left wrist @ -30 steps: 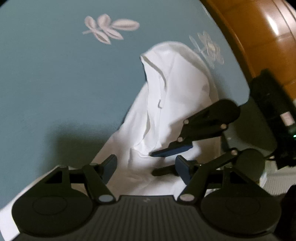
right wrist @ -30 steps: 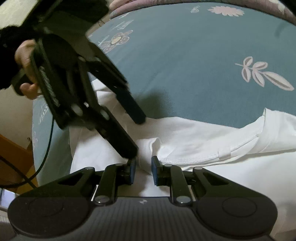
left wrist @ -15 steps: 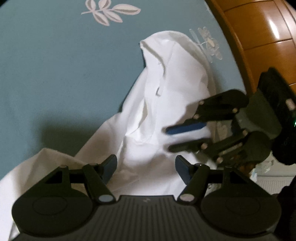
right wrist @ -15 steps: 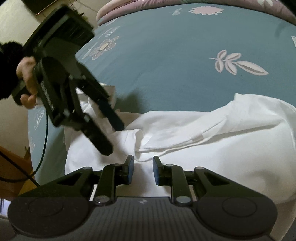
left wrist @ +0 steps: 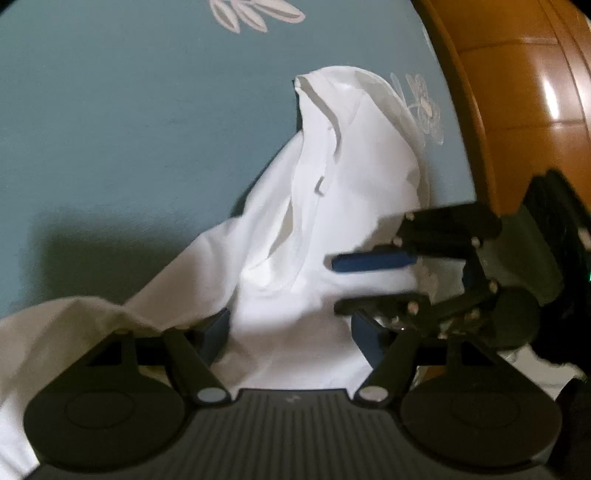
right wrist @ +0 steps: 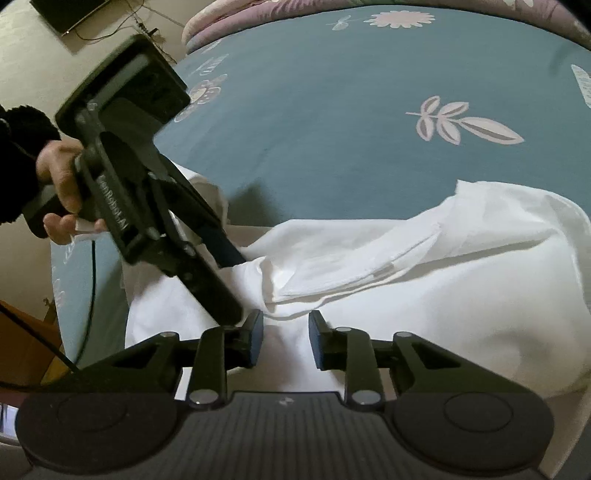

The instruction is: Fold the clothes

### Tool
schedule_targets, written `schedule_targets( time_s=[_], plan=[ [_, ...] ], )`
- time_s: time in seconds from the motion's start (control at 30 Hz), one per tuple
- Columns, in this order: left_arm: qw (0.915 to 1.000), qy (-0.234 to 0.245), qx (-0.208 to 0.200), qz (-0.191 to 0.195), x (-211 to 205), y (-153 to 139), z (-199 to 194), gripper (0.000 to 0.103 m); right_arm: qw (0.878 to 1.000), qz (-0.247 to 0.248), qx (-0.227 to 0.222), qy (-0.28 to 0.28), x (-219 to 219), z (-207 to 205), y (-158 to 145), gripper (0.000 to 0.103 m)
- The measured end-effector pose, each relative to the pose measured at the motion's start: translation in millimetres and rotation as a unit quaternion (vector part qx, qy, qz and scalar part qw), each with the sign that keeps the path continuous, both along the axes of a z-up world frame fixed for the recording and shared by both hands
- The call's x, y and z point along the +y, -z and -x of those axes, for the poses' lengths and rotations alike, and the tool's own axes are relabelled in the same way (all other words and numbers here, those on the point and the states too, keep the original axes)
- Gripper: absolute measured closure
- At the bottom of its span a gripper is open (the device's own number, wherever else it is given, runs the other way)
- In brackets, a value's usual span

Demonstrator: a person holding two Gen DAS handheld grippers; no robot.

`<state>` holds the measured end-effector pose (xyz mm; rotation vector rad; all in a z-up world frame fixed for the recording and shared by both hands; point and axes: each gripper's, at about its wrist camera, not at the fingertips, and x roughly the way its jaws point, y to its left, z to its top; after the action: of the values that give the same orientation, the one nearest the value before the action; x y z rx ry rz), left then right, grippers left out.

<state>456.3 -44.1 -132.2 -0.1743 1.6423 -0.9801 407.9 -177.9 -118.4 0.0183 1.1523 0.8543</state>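
White shirt (right wrist: 424,295), left claw (right wrist: 236,284) spread

A teal bedsheet (right wrist: 332,110) covers the bed, printed with pale leaf sprigs (right wrist: 461,123) and a white daisy (right wrist: 402,17). A purple floral pillow (right wrist: 258,14) lies at the far edge. A glossy orange-brown wooden headboard (left wrist: 517,110) stands beside the bed. A dark screen (right wrist: 70,11) with thin cables hangs on the beige wall.
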Motion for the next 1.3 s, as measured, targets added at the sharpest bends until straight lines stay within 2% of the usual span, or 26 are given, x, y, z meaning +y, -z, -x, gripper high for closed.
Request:
schedule_targets(
  time_s=[0.13,0.27,0.33,0.4,0.43,0.47,0.53,0.63,0.83,1.03,1.17,1.3],
  plan=[
    [0.9992,-0.030,0.022,0.016,8.7,9.3,-1.8,0.033,1.000,0.008,0.005,0.013,-11.5,1.7,1.4,0.070],
    [0.9968,-0.059,0.044,0.033,17.4,18.7,-3.6,0.050,0.999,0.010,0.019,0.036,-24.3,2.5,8.2,0.070],
    [0.9949,-0.074,0.054,0.041,21.8,23.3,-4.5,0.050,0.998,0.003,0.032,0.053,-27.7,1.0,11.9,0.070],
    [0.9960,-0.074,0.037,0.033,22.6,18.0,-5.8,0.052,0.998,0.005,0.031,0.054,-26.0,1.8,10.9,0.070],
    [0.9968,-0.071,0.024,0.026,22.3,13.6,-6.5,0.060,0.998,0.007,0.029,0.053,-25.2,2.6,10.2,0.070],
    [0.9974,-0.068,0.010,0.019,22.1,9.2,-7.2,0.078,0.998,0.009,0.026,0.051,-24.4,3.3,9.5,0.070],
    [0.9979,-0.063,-0.017,0.005,21.6,0.4,-8.7,0.092,0.998,0.008,0.027,0.050,-24.6,2.3,9.6,0.070],
    [0.9967,-0.055,-0.058,-0.015,20.9,-12.8,-10.8,0.098,0.998,0.010,0.026,0.048,-24.7,1.7,7.9,0.070],
    [0.9880,-0.038,-0.139,-0.057,19.5,-39.3,-15.1,0.100,0.999,0.017,0.016,0.043,-24.8,0.7,-2.0,0.070],
    [0.9733,-0.059,-0.208,-0.076,24.0,-63.2,-49.7,0.100,0.998,0.023,0.004,0.050,-26.9,-7.0,-9.2,0.069],
    [0.9654,-0.065,-0.234,-0.095,24.9,-63.7,-71.5,0.100,0.998,0.016,-0.018,0.065,-31.9,-21.0,-21.8,0.069],
    [0.9640,-0.062,-0.238,-0.101,20.1,-56.8,-77.7,0.100,0.994,0.027,-0.070,0.084,-45.7,-53.2,-40.5,0.068]
  ],
)
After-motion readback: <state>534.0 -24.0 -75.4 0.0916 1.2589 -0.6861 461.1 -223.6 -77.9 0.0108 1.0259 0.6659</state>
